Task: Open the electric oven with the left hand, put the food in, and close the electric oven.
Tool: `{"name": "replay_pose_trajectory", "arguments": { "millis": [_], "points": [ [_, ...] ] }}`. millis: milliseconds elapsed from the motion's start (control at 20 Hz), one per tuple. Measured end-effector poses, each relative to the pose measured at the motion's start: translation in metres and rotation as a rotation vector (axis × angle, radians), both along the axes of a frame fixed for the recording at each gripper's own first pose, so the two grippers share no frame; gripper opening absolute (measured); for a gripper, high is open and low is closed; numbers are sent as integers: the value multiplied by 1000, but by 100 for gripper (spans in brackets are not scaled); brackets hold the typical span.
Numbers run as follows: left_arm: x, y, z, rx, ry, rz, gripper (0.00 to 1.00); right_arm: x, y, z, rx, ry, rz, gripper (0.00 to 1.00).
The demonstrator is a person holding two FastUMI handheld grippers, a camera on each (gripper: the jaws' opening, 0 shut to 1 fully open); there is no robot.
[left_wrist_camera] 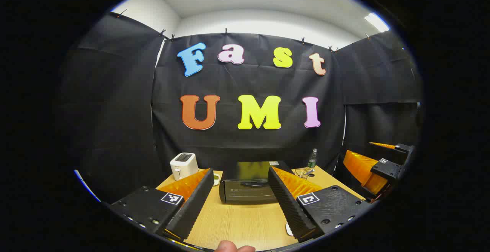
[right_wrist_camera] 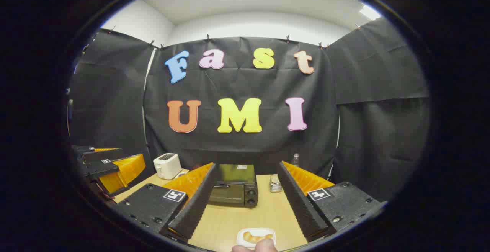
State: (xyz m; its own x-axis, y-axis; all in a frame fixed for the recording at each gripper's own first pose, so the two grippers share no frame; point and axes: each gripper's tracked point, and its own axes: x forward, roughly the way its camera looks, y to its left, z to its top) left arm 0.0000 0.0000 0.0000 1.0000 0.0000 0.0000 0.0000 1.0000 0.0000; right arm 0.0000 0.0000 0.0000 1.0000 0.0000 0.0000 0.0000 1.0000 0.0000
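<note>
Oven (left_wrist_camera: 249, 187) shut, mid-bench. Left tongs (left_wrist_camera: 240, 202) apart, empty, facing door handle (left_wrist_camera: 253, 184): stiff, grip centre. Right tongs (right_wrist_camera: 245, 206) apart above plate (right_wrist_camera: 255, 237) with food before oven; looks soft, light.

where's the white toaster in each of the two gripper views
Left gripper view: the white toaster stands at the table's far left corner, left of the electric oven.
Right gripper view: the toaster is again far left, left of the oven.
Shared landmark: the oven at the table's back.
</note>
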Motion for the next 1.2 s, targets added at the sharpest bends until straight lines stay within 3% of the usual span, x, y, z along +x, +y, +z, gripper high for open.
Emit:
{"name": "replay_pose_trajectory", "arguments": {
  "millis": [1200],
  "points": [
    [-1, -6, -4, -16, 2, 13, 93, 1, -13, -7, 35, 29, -18, 98]
  ]
}}
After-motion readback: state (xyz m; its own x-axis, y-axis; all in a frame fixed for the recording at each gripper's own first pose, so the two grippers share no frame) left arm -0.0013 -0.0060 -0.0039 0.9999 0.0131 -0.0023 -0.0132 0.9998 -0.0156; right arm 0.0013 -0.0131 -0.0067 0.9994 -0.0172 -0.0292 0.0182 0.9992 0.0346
